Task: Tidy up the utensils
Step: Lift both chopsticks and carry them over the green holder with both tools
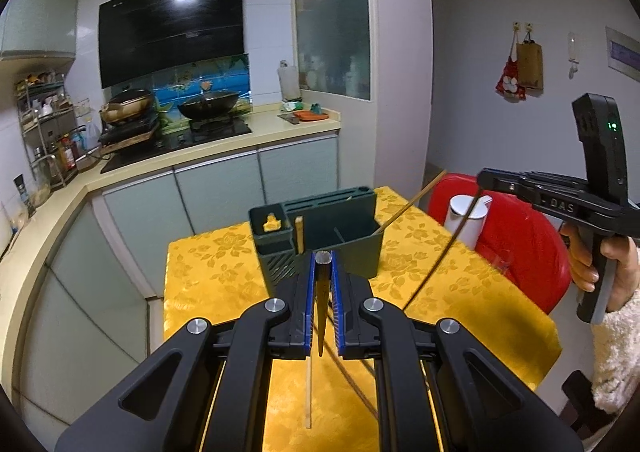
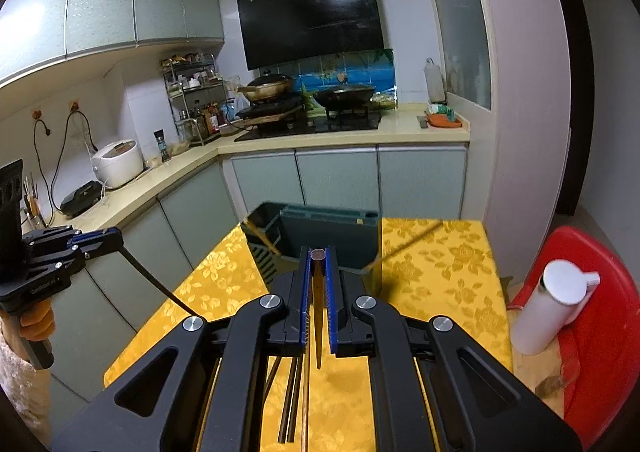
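Each claw is clamped on a single dark chopstick: the left claw (image 1: pixel 323 264) pinches one (image 1: pixel 321 316) near its blunt top end, the tapered tip hanging down toward the camera, and the right claw (image 2: pixel 318 256) grips its own chopstick (image 2: pixel 318 324) the same way. Both are held in the air above the yellow tabletop (image 1: pixel 208 276), just short of the dark green utensil holder (image 1: pixel 340 236) that stands near the far edge. One light chopstick (image 1: pixel 404 208) already leans out of the holder's open compartment, and a few more sticks (image 2: pixel 292 400) lie on the cloth beneath the claws. The risk, as I judge it, lies in the drop: each stick is pinched at one end only, so it can swing or twist between the pads on the way, and a tip that meets the holder's rim or a divider (the compartments look narrow) would skid outside or nudge the holder toward the table edge. The two claws, heading for the same opening, could also knock sticks together. The leaning chopstick may be bumped out.
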`<control>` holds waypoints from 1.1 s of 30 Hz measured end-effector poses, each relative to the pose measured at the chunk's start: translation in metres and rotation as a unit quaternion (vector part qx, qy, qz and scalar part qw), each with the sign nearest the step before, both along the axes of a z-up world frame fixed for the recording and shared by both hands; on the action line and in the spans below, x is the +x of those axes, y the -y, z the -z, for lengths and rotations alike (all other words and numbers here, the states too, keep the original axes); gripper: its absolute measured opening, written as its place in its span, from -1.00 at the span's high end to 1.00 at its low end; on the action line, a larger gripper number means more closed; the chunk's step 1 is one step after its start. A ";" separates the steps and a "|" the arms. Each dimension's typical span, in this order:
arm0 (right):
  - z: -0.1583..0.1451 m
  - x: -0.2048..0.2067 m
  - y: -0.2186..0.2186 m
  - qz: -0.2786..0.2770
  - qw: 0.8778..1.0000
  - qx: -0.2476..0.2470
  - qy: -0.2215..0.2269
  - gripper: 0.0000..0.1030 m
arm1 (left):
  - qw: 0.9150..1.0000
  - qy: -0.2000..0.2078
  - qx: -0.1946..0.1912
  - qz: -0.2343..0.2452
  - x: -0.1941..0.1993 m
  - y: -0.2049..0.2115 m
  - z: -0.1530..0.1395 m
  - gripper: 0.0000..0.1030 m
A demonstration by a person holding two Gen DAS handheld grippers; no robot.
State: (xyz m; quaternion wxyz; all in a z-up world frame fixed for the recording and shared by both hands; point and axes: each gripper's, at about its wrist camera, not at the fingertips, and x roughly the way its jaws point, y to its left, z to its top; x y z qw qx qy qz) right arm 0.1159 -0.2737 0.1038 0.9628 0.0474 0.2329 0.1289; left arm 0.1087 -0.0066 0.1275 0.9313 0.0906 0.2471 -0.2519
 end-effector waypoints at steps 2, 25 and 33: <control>-0.013 0.004 0.001 -0.002 1.000 -0.002 0.007 0.85 | 1.000 -0.001 -0.003 0.007 0.004 0.003 -0.011 0.86; -0.077 0.083 0.020 0.028 0.999 -0.004 0.043 0.85 | 1.000 0.022 -0.010 -0.001 0.106 0.070 -0.081 0.86; -0.059 0.113 0.019 0.035 0.999 -0.006 0.024 0.85 | 1.000 0.009 -0.006 -0.012 0.140 0.080 -0.060 0.86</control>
